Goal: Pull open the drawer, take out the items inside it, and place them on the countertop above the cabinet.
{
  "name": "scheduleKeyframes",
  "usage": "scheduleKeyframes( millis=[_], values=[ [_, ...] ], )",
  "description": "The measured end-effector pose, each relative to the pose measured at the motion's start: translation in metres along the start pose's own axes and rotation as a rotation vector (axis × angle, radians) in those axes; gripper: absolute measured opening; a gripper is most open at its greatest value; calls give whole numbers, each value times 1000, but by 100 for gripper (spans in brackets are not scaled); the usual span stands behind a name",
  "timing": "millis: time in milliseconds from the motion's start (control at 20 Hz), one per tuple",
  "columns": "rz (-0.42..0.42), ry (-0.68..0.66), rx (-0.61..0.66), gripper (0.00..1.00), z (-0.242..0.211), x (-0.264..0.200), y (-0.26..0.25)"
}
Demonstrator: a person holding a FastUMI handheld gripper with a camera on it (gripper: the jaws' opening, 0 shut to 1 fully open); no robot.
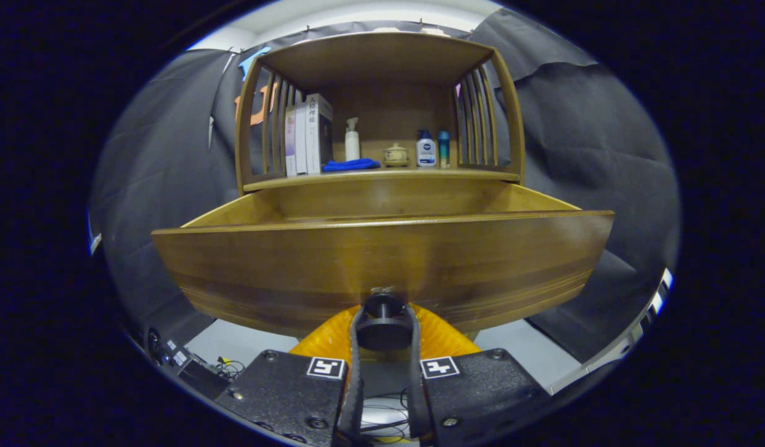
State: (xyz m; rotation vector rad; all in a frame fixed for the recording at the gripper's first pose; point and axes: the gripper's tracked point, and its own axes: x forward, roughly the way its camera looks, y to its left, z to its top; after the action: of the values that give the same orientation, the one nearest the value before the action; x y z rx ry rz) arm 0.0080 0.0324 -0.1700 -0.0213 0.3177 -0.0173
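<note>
The wooden drawer (382,261) stands pulled out of the cabinet, its front panel just ahead of my fingers. A dark round knob (383,321) on the panel's lower middle sits between my fingers, and my gripper (383,332) is shut on it, both fingers (356,347) pressing its sides. The drawer's inside is hidden behind the front panel. Above the drawer lies the countertop (394,175), a shelf under a wooden canopy.
On the countertop stand books (308,135), a white pump bottle (352,140), a blue cloth (351,164), a small lidded pot (395,155), and two more bottles (433,149). Slatted sides (478,118) bound the shelf. Cables and a box (190,366) lie on the floor.
</note>
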Motion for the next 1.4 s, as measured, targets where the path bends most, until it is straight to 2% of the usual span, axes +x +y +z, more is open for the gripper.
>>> scheduleKeyframes(
  millis=[400, 600, 850, 1150, 1400],
  values=[
    [-11, 8, -1, 33, -4, -7, 5],
    [32, 9, -3, 45, -5, -10, 6],
    [3, -63, 5, 100, 27, -40, -19],
    [-10, -129, 41, 100, 98, -55, -38],
    [-31, -173, 23, 100, 164, -30, -38]
  ],
)
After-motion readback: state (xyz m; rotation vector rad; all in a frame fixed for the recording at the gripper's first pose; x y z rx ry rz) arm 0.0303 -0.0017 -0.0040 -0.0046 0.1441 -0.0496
